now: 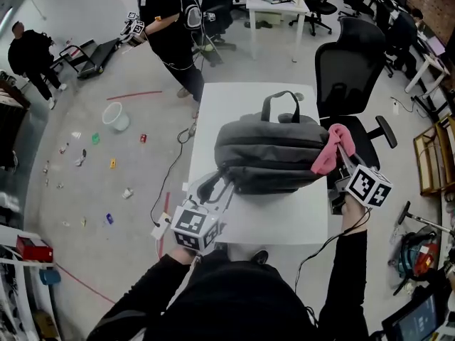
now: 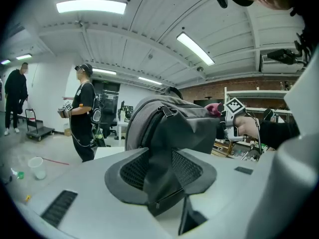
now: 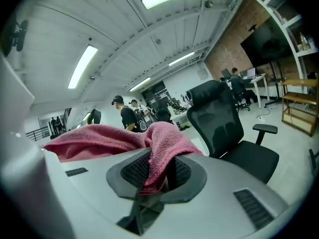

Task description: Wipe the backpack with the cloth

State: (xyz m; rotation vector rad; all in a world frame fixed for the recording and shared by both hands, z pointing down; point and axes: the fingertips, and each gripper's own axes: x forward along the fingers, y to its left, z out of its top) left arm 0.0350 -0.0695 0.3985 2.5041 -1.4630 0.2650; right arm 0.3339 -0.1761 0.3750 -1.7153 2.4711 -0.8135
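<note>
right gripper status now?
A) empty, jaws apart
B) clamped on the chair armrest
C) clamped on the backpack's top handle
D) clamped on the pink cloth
D: in the right gripper view the pink cloth is pinched between the jaws of the right gripper and drapes over them. The head view shows it at the right end of the backpack.

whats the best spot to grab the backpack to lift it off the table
The top carry handle: it arches up clear of the backpack at the far end, an open loop. Come from the far side of the table, one jaw through the loop; likely the firmest hold.
</note>
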